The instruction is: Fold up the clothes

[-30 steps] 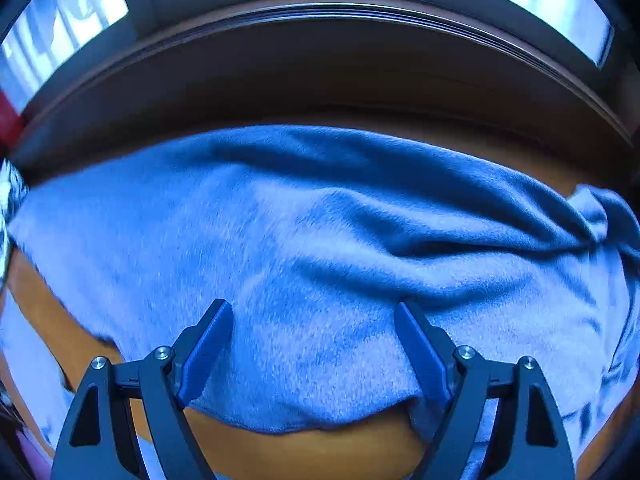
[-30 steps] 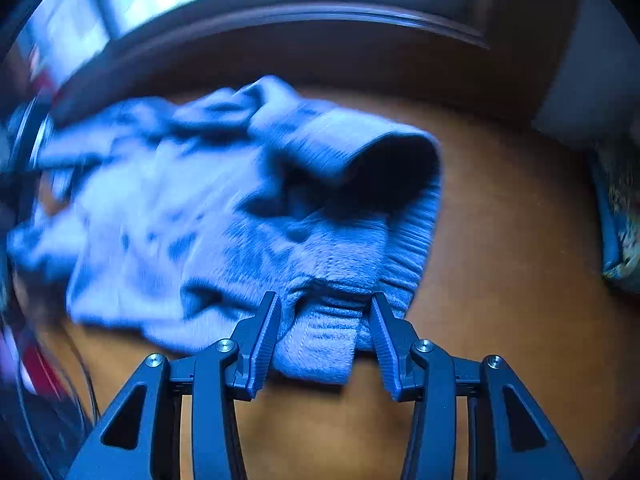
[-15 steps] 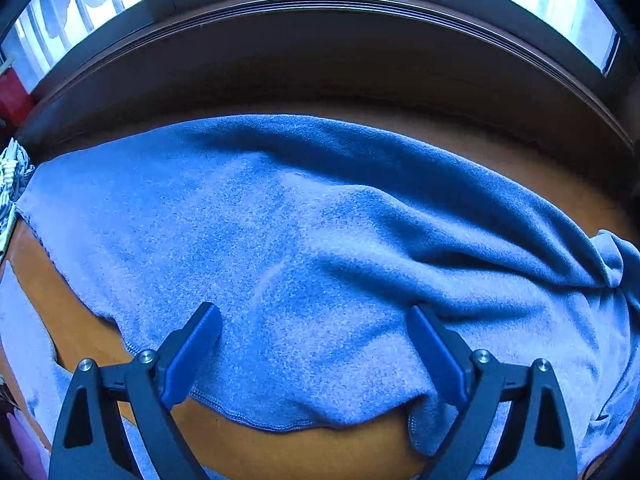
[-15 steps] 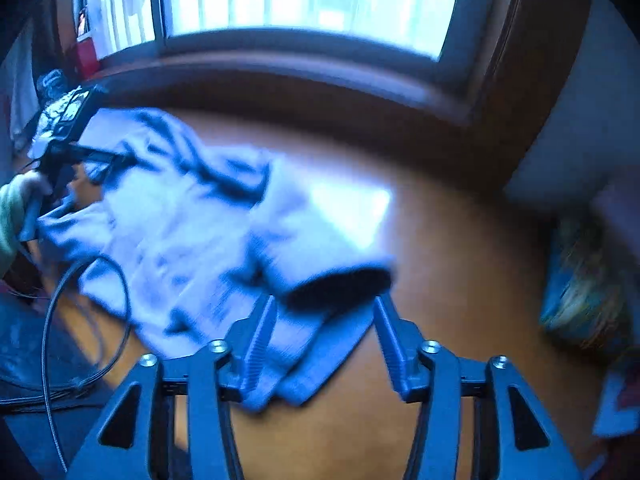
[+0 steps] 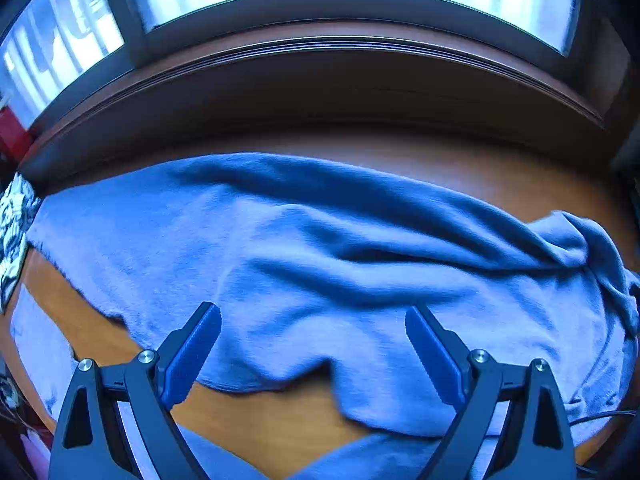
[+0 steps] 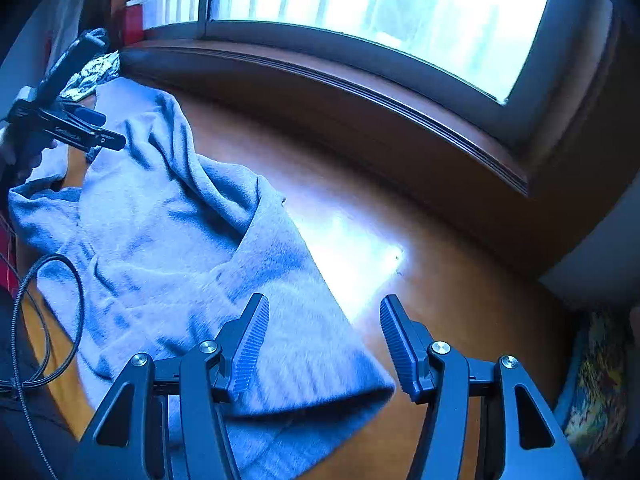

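Since the earlier frame, both grippers have lifted off the blue fleece sweater (image 6: 168, 232), lying rumpled on the wooden table (image 6: 460, 300) below the window sill (image 6: 360, 92). Left gripper (image 5: 312, 336) and right gripper (image 6: 324, 336): jaws open, empty. Between folds; next likely regrasps the hem.

Left tool (image 5: 313, 340) gapes wide; right tool (image 6: 324, 340) half spread, empty.

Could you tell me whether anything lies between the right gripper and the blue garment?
Nothing visible does. The right gripper hangs over the garment, jaws apart with its near fold below them; the cable crosses only the far edge.
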Motion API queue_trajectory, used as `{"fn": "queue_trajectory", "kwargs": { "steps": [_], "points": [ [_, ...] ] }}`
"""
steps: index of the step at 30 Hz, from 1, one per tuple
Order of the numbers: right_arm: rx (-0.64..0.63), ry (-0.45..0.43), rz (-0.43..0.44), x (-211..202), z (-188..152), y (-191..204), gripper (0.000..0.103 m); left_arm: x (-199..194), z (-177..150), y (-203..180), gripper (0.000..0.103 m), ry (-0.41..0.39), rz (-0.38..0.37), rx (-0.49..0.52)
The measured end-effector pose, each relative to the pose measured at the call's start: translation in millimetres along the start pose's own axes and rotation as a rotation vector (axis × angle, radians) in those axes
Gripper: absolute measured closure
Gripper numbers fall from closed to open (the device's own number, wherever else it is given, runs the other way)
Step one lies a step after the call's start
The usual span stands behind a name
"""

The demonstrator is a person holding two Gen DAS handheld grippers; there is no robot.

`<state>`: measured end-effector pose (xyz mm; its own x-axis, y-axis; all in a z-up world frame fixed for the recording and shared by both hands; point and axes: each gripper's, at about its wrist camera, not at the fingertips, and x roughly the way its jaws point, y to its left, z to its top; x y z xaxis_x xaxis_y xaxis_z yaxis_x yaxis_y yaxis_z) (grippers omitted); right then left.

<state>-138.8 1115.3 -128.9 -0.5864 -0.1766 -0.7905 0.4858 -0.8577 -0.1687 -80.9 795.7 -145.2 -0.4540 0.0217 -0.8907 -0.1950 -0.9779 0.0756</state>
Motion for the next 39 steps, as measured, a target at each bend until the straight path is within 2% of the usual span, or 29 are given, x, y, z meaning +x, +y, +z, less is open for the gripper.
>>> {"fn": "queue_trajectory", "kwargs": {
  "steps": [4, 6, 9, 15, 17, 18, 19, 22, 24, 26, 28, 31, 32, 34, 35, 39],
  "points": [
    [-0.005, 0.0, 0.069, -8.5, 2.9, -3.6, 0.045, -1.6, 6.9, -21.9, 0.009, 0.012, -0.023, 0.059],
    [-0.013, -0.024, 0.132, -24.8, 2.3, -5.6, 0.045, -1.7, 9.0, -31.8, 0.009, 0.019, -0.025, 0.095],
    [-0.061, -0.014, 0.192, -33.4, 0.4, -2.5, 0.044, 7.6, 19.1, -47.6, 0.009, 0.027, -0.026, 0.145],
    [-0.139, 0.087, 0.209, 4.0, -4.9, 12.1, 0.045, 20.9, 45.0, -76.8, 0.009, 0.019, -0.02, 0.23],
    [-0.09, 0.086, 0.241, 8.4, 1.0, 6.8, 0.069, 17.8, 52.3, -80.0, 0.009, -0.006, -0.013, 0.244],
    [-0.061, 0.083, 0.258, 9.9, 4.3, 3.4, 0.084, 16.2, 56.3, -80.8, 0.009, -0.02, -0.01, 0.247],
    [-0.013, 0.067, 0.262, 10.7, 8.3, -4.9, 0.085, 15.4, 62.0, -80.3, 0.009, -0.033, -0.007, 0.245],
    [0.232, -0.007, 0.142, 20.7, 18.2, -57.4, 0.084, 22.7, 78.2, -75.1, 0.009, -0.044, 0.016, 0.218],
    [0.401, -0.013, 0.05, 32.1, 16.5, -93.8, 0.083, 31.8, 89.3, -70.4, 0.009, -0.031, 0.037, 0.189],
    [0.531, 0.005, 0.014, 38.9, 11.5, -119.1, 0.078, 30.6, 94.9, -65.8, 0.009, -0.028, 0.037, 0.149],
    [0.561, -0.014, -0.023, 31.2, 8.6, -123.9, 0.077, 16.2, 93.7, -62.6, 0.009, -0.054, -0.009, 0.126],
    [0.493, -0.055, -0.109, 11.0, 9.1, -110.1, 0.071, -3.9, 82.7, -62.6, 0.009, -0.075, -0.017, 0.153],
    [0.473, -0.076, -0.114, 3.9, 9.6, -104.0, 0.07, -8.7, 76.2, -63.4, 0.009, -0.072, -0.015, 0.172],
    [0.418, -0.085, -0.006, -2.7, 12.9, -90.0, 0.069, -9.8, 64.8, -64.2, 0.009, -0.053, -0.012, 0.2],
    [0.376, -0.062, 0.058, 2.4, 16.4, -78.1, 0.069, -7.3, 58.9, -54.8, 0.009, -0.042, -0.015, 0.211],
    [0.187, 0.055, 0.312, 32.4, 32.2, -25.3, 0.069, -21.2, 35.0, -70.2, 0.009, -0.013, -0.049, 0.223]
  ]
}}
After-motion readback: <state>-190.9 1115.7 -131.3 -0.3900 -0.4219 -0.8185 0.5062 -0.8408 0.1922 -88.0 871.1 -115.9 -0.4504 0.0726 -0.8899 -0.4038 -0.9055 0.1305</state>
